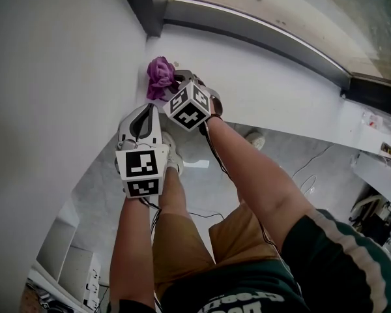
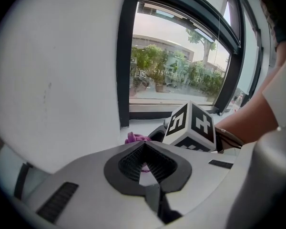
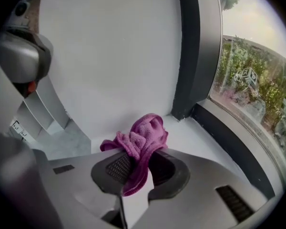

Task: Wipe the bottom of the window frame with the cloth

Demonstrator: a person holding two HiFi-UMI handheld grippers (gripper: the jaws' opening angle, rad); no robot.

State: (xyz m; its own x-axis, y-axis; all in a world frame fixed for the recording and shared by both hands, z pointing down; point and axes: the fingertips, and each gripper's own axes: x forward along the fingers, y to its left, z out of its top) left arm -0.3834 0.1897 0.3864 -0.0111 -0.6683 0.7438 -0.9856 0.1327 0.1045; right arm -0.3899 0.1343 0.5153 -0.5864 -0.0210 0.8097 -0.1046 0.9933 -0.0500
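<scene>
With my right gripper (image 3: 136, 168) fingers clamped on the bunched cloth (image 3: 143, 137) near the window frame (image 3: 238, 149) corner and my left gripper (image 2: 144, 147) fingers closed empty, wiping appeared barely begun.

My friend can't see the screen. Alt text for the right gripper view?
The right gripper clamps a crumpled purple cloth over a white sill, near the corner where a white wall meets the dark window frame. Greenery shows outside.

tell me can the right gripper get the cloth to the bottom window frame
Probably yes: the right gripper holds the cloth over the sill, nothing between it and the bottom frame.
</scene>
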